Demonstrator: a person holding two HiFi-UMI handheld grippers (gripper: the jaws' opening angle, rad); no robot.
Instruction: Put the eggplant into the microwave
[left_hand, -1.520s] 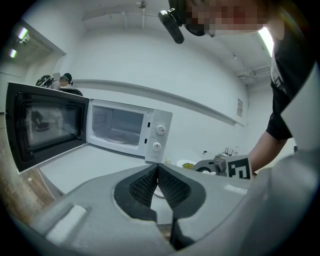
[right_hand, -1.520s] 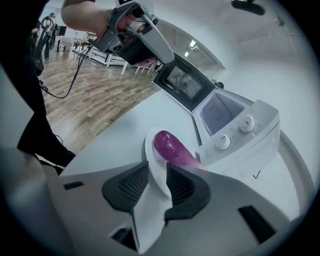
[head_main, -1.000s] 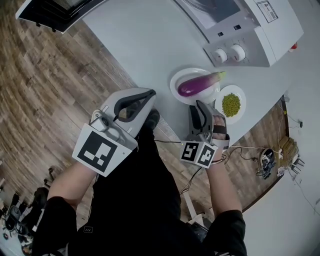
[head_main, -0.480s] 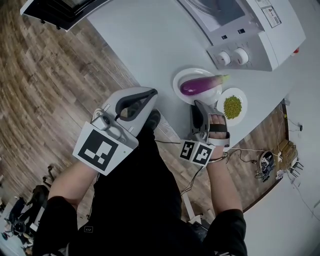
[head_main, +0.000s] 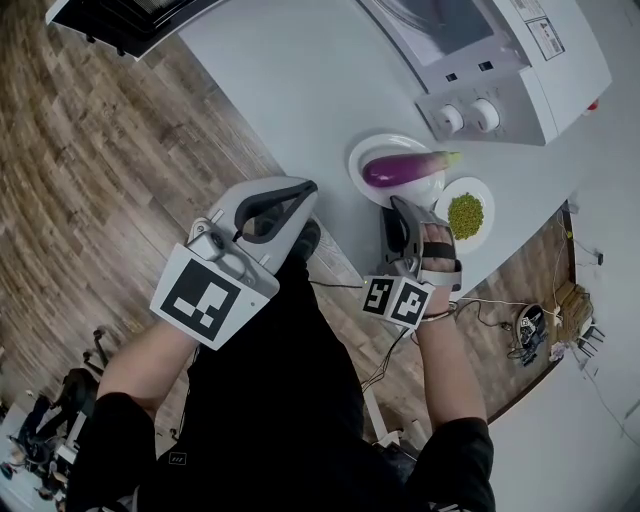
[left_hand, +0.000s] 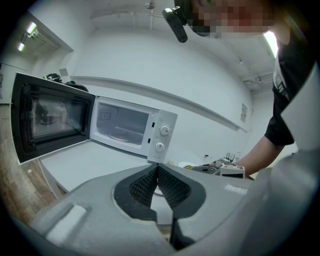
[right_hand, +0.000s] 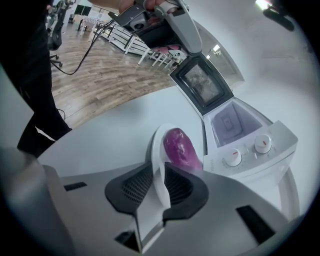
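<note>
A purple eggplant lies on a white plate on the counter, in front of the white microwave. The microwave's door stands swung open. My right gripper has the plate's near rim between its pads; they sit against the rim while the jaws are opening slightly. My left gripper hangs shut and empty off the counter's near edge, pointing at the microwave.
A small white dish of green peas sits just right of the eggplant's plate. The grey counter stretches left towards the open door. Wooden floor and cables lie below the counter's edge.
My right gripper's jaws have narrowed around the plate's near rim. Both hands have stayed almost where they were.
</note>
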